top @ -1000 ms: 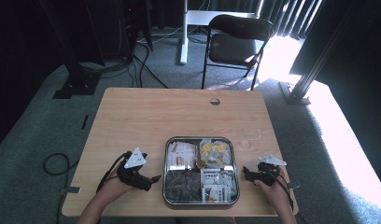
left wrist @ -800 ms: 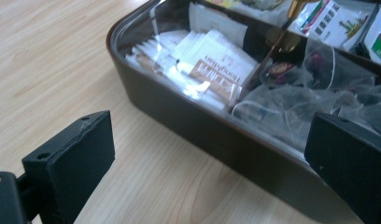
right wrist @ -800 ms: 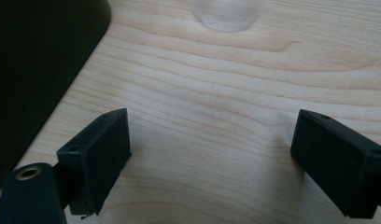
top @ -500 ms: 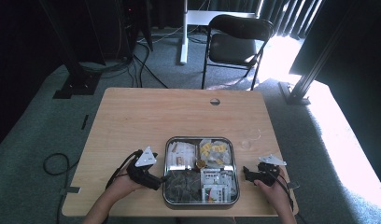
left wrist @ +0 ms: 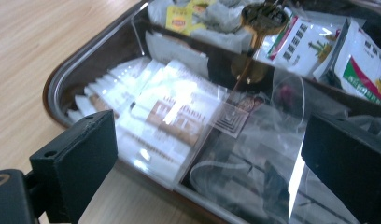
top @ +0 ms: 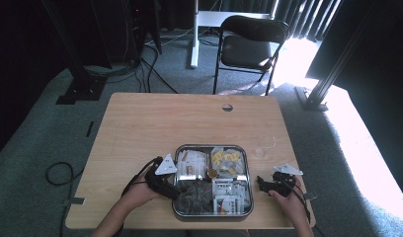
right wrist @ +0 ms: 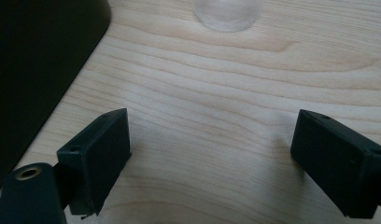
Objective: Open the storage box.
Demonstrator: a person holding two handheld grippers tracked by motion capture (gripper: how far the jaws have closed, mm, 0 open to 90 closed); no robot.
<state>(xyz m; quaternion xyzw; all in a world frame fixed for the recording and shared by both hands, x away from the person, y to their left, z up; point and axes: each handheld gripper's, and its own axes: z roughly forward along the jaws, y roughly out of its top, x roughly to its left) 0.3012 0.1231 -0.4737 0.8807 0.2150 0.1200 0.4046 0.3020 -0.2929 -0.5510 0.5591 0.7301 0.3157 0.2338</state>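
A metal tray (top: 212, 147) with divided compartments sits at the table's near middle. It holds white sachets with brown print (left wrist: 172, 122), clear bags of dark stuff (left wrist: 254, 179), yellow tea bags (top: 225, 159), green-and-white packets (left wrist: 363, 63) and a round gold piece (left wrist: 264, 15). My left gripper (top: 171, 190) hangs at the tray's left rim; in the left gripper view it (left wrist: 212, 163) is open over the sachets and clear bags, gripping nothing. My right gripper (top: 261, 183) rests right of the tray, open (right wrist: 212, 154) over bare wood.
A small clear cup (top: 261, 152) stands on the table (top: 155, 123) just beyond the right gripper, also at the top of the right gripper view (right wrist: 228, 11). There is a cable hole (top: 227, 107) near the far edge. A black chair (top: 251, 49) stands behind the table.
My left gripper has moved right, from beside the tray to over its left rim. The right gripper has stayed put.
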